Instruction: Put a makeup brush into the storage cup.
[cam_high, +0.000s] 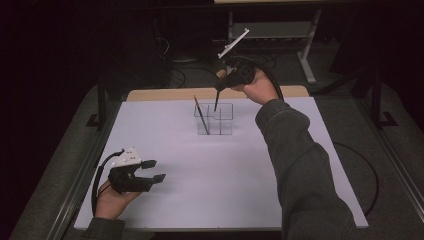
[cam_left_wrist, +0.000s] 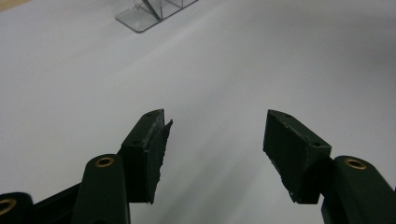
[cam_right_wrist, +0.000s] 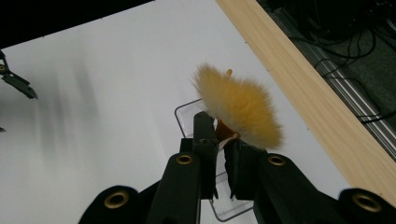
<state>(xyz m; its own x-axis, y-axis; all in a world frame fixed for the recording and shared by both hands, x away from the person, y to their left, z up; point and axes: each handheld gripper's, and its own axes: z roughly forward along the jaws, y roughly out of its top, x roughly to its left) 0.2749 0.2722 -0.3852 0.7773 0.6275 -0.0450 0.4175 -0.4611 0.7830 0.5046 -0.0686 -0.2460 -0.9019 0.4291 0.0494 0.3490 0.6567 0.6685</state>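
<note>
Brush (cam_right_wrist: 238, 105): fluffy yellow-orange head, fanned out and blurred at the edges in the right gripper view. It is clamped in the right tongs (cam_right_wrist: 223, 151), with the jaws closed together on the ferrule just below the bristles. In the high view the dark handle (cam_high: 216, 101) hangs down from the right tongs (cam_high: 220, 87), its lower end inside the top of the clear organizer (cam_high: 223, 120).

Clear organizer: transparent plastic, divided into compartments, standing at the far middle of the bench (cam_high: 210, 170). Which compartment the handle enters cannot be told. A second brush (cam_high: 201, 116), thin, with a brownish handle, already leans tilted in the organizer's left part. In the right gripper view the organizer's rim (cam_right_wrist: 184, 112) lies directly beneath the yellow-orange head.

Right hand (cam_high: 260, 87): raised over the far edge of the bench, sleeve reaching across the right half of the white surface.

Left tongs (cam_high: 152, 171): jaws apart, nothing between them, seen in the left gripper view (cam_left_wrist: 215, 144) over bare white bench. Left hand (cam_high: 114, 197) rests near the front left corner, well apart from the organizer, whose corner (cam_left_wrist: 140, 21) appears at the top of that view.

A pale wooden strip (cam_right_wrist: 299, 79) borders the bench's far edge.
</note>
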